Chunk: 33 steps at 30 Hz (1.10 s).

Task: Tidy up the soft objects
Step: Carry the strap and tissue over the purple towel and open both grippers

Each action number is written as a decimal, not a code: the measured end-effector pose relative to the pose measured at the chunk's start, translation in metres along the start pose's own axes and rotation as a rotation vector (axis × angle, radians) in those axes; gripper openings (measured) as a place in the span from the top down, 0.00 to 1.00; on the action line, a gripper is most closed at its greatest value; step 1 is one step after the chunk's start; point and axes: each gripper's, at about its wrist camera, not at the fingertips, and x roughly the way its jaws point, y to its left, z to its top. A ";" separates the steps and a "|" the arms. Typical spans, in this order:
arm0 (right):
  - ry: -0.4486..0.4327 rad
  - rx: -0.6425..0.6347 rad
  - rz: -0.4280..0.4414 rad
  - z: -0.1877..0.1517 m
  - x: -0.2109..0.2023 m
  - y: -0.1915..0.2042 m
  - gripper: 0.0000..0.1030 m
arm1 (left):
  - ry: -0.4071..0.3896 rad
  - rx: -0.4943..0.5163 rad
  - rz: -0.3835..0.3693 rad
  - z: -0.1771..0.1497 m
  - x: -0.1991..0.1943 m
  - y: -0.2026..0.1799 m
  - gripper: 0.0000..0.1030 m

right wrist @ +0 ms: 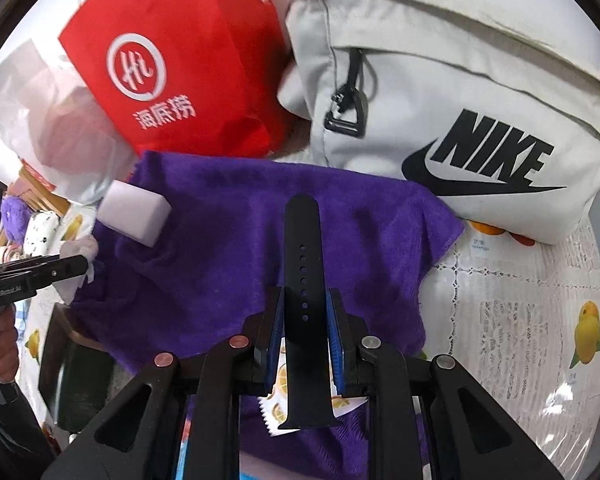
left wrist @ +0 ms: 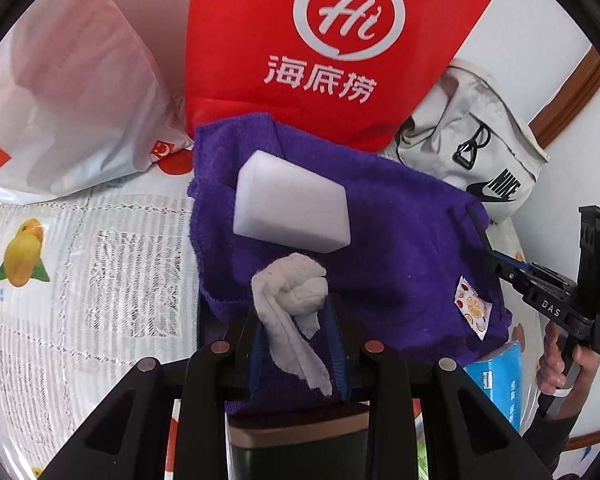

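The purple towel (right wrist: 228,216) is fuzzy, matt cloth. At its ten o'clock sits a smooth white foam block (right wrist: 134,212). The watch strap (right wrist: 303,280) looks matt rubber.

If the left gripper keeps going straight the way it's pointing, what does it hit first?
Most likely the purple towel right ahead of the left gripper, which is shut on a white tissue wad; the white sponge block lies slightly farther along, though depth is unclear.

Bags and packets around the edges

A red bag (left wrist: 332,40) with a white logo leans beside a white plastic bag (left wrist: 72,92) and a pale grey Nike bag (right wrist: 452,92), all on the lace-and-fruit-print surface (left wrist: 100,264); a blue packet (left wrist: 500,380) lies near the front.
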 end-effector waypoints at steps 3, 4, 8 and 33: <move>0.013 0.007 -0.015 0.001 0.007 -0.004 0.80 | 0.008 0.019 0.013 0.000 0.005 -0.002 0.74; 0.015 0.013 -0.019 0.001 0.009 -0.006 0.80 | 0.013 0.025 0.027 0.000 0.008 -0.002 0.74; 0.023 0.018 -0.059 0.002 0.019 -0.012 0.80 | 0.026 0.025 0.033 0.001 0.015 -0.002 0.74; -0.037 -0.038 -0.036 -0.016 -0.030 0.009 0.48 | -0.028 0.064 0.072 -0.013 -0.014 -0.017 0.42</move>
